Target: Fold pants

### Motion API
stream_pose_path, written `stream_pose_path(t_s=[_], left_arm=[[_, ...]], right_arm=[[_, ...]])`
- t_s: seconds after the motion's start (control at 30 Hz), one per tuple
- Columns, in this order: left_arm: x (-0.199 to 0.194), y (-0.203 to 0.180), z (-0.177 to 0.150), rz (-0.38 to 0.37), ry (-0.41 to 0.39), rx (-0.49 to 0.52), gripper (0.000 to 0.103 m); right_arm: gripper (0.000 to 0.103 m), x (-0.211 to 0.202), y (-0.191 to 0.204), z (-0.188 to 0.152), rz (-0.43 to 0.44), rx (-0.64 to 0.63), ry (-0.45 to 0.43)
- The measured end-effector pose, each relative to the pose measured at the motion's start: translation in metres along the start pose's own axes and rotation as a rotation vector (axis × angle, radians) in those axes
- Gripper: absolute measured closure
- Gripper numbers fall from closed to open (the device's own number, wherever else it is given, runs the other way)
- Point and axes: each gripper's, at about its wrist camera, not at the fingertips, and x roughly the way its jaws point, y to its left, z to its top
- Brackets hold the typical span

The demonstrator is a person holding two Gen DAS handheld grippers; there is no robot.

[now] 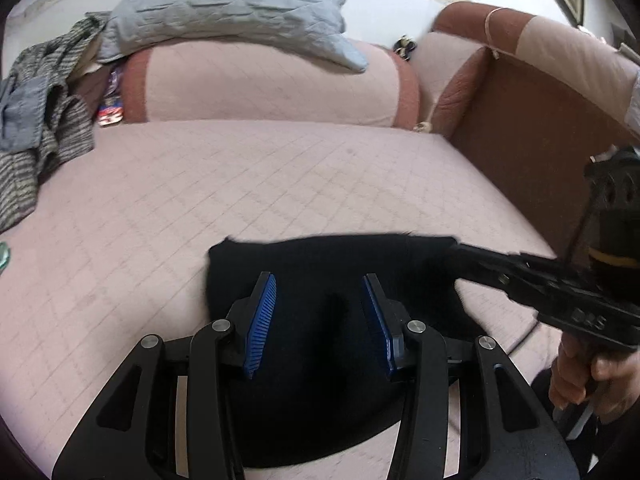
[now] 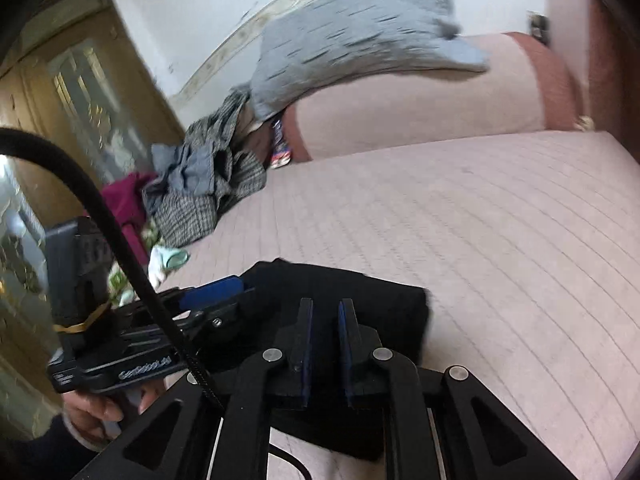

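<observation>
The black pants [image 1: 320,280] lie folded into a compact dark bundle on the pink quilted sofa seat [image 1: 240,184]. My left gripper [image 1: 320,296] is open, its blue pads spread over the bundle, holding nothing. It also shows in the right wrist view [image 2: 208,296] at the bundle's left edge. My right gripper [image 2: 326,316] hovers over the pants [image 2: 360,292] with its jaws nearly together and a narrow gap between them; I cannot tell whether cloth is pinched. In the left wrist view its fingers [image 1: 472,254] reach the bundle's right corner.
A grey quilted blanket [image 1: 232,4] drapes over the sofa back. A heap of grey and checked clothes [image 1: 40,128] lies at the seat's left end, with a maroon garment [image 2: 128,200] beside it. The brown armrest [image 1: 520,120] bounds the right. A black cable [image 2: 120,240] crosses the right view.
</observation>
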Motion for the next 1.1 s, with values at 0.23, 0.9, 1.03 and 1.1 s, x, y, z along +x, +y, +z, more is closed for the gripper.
stream_pose_path(t_s=[0.23,0.9,1.03,1.1], left_arm=[[0.005,0.004,-0.018,-0.002,0.022,0.0,0.059],[-0.014,0.003,-0.023,0.105,-0.016,-0.077,0.059],[-0.01,0.007,-0.027,0.127,0.007,-0.086,0.059],[-0.008,0.006,-0.029,0.15,0.011,-0.074,0.059]], right_arm=[[0.092,0.052,-0.034,-0.001,-0.099,0.07,0.105],[0.064,0.01,0.023,-0.031,-0.141,-0.121,0.085],[0.063,0.016,0.017,-0.044,-0.243,-0.129,0.119],[0.055,0.016,0.009,-0.05,-0.28,-0.126,0.132]])
